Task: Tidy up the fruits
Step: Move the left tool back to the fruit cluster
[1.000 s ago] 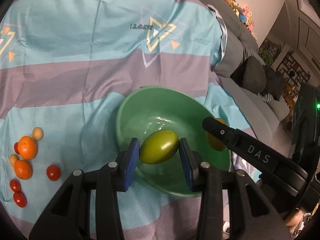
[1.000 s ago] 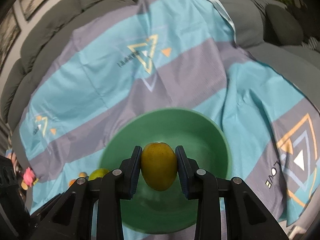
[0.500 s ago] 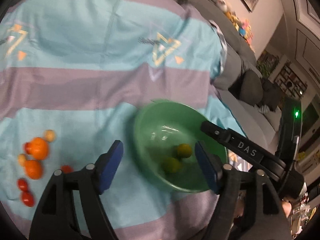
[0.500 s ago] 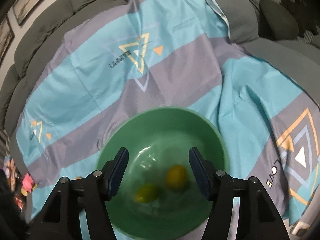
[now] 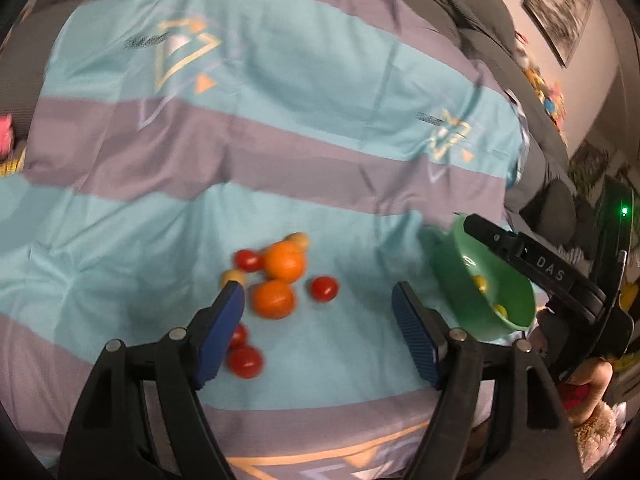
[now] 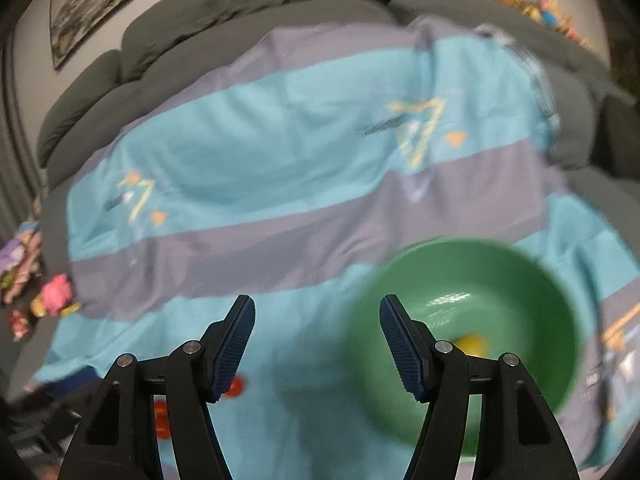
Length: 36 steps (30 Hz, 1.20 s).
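Observation:
My left gripper is open and empty, above a cluster of fruit on the striped cloth: two oranges, several red tomatoes and small pale fruits. The green bowl sits at the right and holds two yellow-green fruits. My right gripper is open and empty, to the left of the bowl, where one yellow fruit shows. Red tomatoes show behind its left finger.
The blue and grey striped cloth covers a grey sofa. The right gripper's body shows over the bowl in the left wrist view. Toys lie at the left edge.
Both grippers opened and dropped their yellow-green fruits into the bowl. Both then swung left; the left one now sits over the fruit cluster.

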Available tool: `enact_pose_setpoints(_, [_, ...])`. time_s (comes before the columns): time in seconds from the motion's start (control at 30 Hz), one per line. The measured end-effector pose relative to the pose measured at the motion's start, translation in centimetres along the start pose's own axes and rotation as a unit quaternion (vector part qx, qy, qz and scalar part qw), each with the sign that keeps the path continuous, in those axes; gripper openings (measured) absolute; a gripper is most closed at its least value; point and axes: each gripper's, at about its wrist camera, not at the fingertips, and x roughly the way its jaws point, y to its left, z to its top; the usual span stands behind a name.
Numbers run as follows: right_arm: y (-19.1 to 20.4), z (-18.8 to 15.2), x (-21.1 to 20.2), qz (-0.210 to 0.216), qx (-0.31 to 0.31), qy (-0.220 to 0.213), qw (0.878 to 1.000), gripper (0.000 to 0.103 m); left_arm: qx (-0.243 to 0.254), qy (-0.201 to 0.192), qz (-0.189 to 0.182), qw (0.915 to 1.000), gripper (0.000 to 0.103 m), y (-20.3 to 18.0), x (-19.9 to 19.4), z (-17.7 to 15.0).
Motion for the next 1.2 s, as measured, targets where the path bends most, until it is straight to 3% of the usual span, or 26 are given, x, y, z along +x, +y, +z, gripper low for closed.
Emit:
enact_pose_setpoints(0.17, [3.2,-1.4,2.8,-0.036,-0.035,0.042,0.998,0.066,-0.043,0.018,-0.006,0.9989,0.076,3.1,0.7,-0.5])
enact_pose_setpoints(0.3, [4.0,-2.0,4.2,-0.033,-0.026,0.068,0.997,0.066,-0.056,0.011,-0.004,0.9983,0.076,4.2,0.4,-0.4])
enact_pose_setpoints(0.53, [6.3,-0.9,5.2,-0.015,-0.048,0.068,0.996,0.066,-0.047,0.007,0.018,0.9987,0.075,5.2,-0.1,-0.8])
enact_pose_setpoints(0.63, [6.8,-0.5,5.3,0.001,-0.052,0.076,0.996,0.066,-0.069,0.004,0.030,0.9972,0.075,5.7,-0.2,-0.8])
enact_pose_setpoints(1.0, [6.9,0.9,4.5,0.000,-0.062,0.085,0.994,0.066,-0.078,-0.007,-0.004,0.9969,0.074,5.0,-0.2,0.8])
enact_pose_setpoints(1.2, [8.7,1.5,4.3,0.014,-0.079,0.081,0.993,0.066,-0.109,-0.010,-0.014,0.9939,0.070,6.3,-0.5,1.6])
